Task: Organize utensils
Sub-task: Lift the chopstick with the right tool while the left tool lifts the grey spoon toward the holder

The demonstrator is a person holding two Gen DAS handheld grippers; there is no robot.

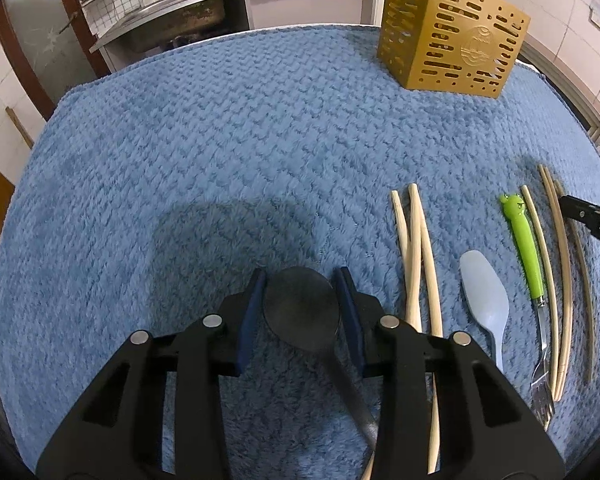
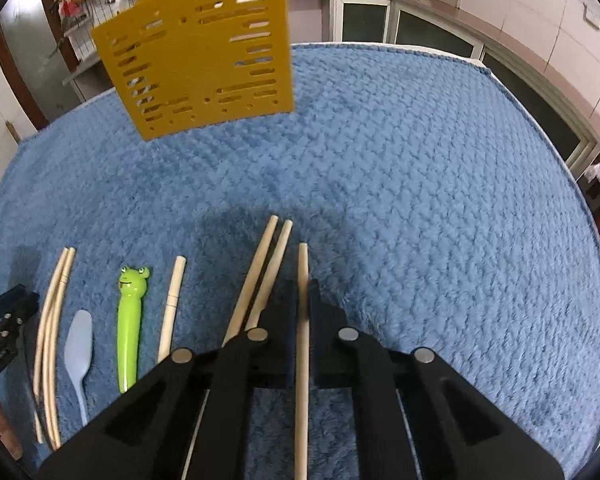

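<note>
1. Left gripper (image 1: 302,288): blue fingers (image 1: 252,312) either side of the black spoon (image 1: 300,312) bowl, appearing to press its edges, so grasping it; handle runs back under the gripper, spoon low on the blue towel (image 1: 220,140).
2. Right gripper (image 2: 303,300): fingers (image 2: 324,312) clenched on a single chopstick (image 2: 302,320), which runs straight between them, tip just past the fingertips.
3. Just left of the right fingers: crossed chopstick pair (image 2: 260,276), then a lone chopstick (image 2: 172,304), green frog-handled fork (image 2: 129,320), pale blue spoon (image 2: 78,344), and another chopstick pair (image 2: 52,340) nearest the left fingers. All flat on the towel.
4. Far ahead of both: yellow slotted utensil holder (image 2: 204,52) upright on the counter, well apart from everything.
5. Progress: early. Nothing visibly in the holder, though its inside is hidden. Two items gripped; the rest left to move.
</note>
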